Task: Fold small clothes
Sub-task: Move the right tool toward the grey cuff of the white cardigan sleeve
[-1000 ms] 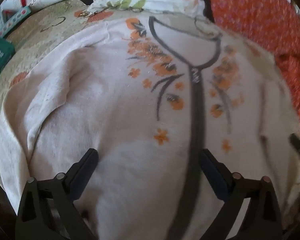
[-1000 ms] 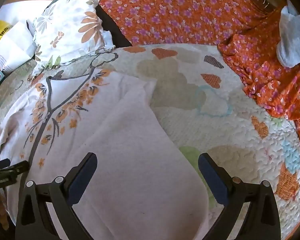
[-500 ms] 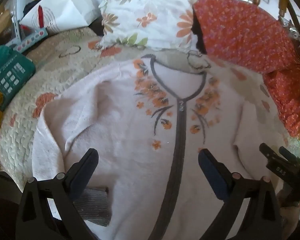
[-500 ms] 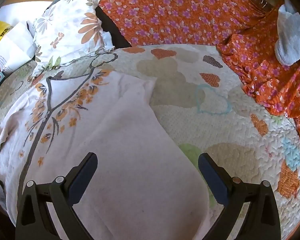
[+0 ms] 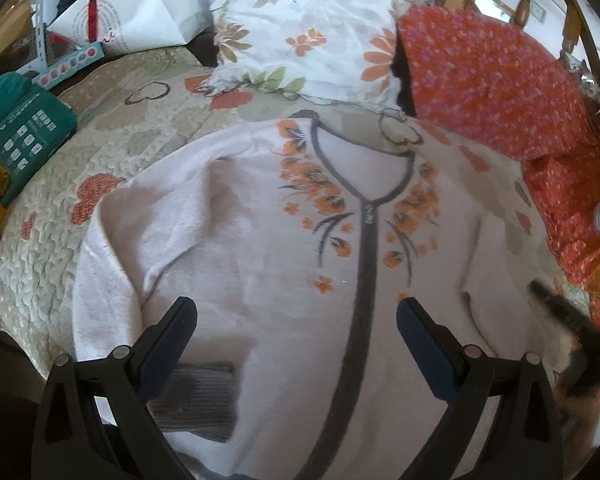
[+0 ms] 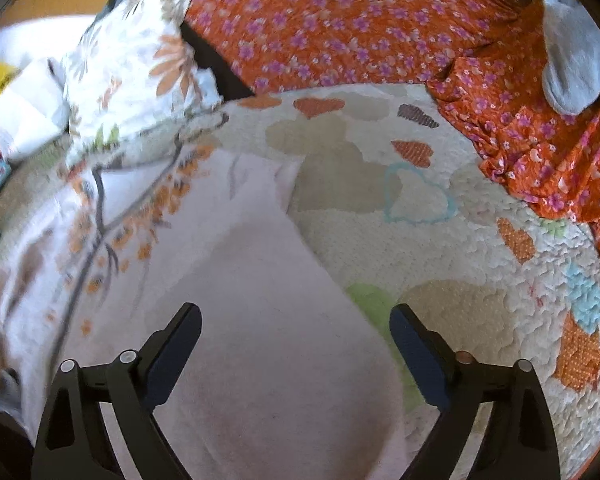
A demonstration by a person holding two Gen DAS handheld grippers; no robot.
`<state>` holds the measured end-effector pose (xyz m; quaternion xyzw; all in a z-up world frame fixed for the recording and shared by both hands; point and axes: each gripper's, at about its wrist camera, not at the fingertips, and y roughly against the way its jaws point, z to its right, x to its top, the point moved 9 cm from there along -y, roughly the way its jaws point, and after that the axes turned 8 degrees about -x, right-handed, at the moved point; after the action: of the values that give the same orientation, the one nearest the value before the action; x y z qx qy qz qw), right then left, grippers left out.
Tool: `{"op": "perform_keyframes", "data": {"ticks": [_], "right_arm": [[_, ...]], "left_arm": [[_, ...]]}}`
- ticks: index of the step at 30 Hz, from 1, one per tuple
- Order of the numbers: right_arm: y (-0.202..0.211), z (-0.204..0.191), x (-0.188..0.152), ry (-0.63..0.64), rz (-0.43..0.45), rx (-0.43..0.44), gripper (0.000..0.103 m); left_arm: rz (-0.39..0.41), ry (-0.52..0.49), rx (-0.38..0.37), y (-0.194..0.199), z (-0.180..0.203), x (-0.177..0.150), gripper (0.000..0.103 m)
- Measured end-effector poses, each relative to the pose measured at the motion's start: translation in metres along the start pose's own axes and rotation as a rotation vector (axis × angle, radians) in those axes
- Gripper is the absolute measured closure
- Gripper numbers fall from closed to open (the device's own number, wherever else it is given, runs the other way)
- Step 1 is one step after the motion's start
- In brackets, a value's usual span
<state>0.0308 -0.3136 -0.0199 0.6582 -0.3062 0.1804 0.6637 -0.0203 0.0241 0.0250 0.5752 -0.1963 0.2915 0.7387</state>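
The pale floral cardigan point(image 5: 260, 280) is being spread face-up on the quilt point(image 6: 440, 240), just below the flowered pillow point(image 5: 312, 32). The left gripper point(image 5: 296, 320) is being held wide open, empty, above its front. The right gripper point(image 6: 296, 328) is being narrowed over the cardigan's right sleeve, nothing pinched yet. A clean fold is probably best started by pinching that sleeve's edge. The orange fabric point(image 6: 360, 20) beside the cardigan is not being touched.
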Motion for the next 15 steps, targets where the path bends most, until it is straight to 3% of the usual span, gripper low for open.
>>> {"op": "perform_keyframes", "data": {"ticks": [4, 8, 10, 15], "right_arm": [[0.008, 0.037, 0.035, -0.053, 0.018, -0.021, 0.009], [-0.018, 0.056, 0.06, -0.058, -0.04, -0.004, 0.011], [-0.037, 0.054, 0.064, -0.032, -0.074, 0.004, 0.018], [-0.074, 0.021, 0.063, -0.03, -0.154, 0.173, 0.023]], "left_arm": [[0.004, 0.006, 0.004, -0.002, -0.007, -0.001, 0.003], [-0.011, 0.013, -0.019, -0.009, -0.004, -0.002, 0.003], [-0.018, 0.003, -0.02, -0.012, -0.001, -0.003, 0.003], [-0.03, -0.008, -0.031, -0.02, 0.003, -0.002, 0.003]]}}
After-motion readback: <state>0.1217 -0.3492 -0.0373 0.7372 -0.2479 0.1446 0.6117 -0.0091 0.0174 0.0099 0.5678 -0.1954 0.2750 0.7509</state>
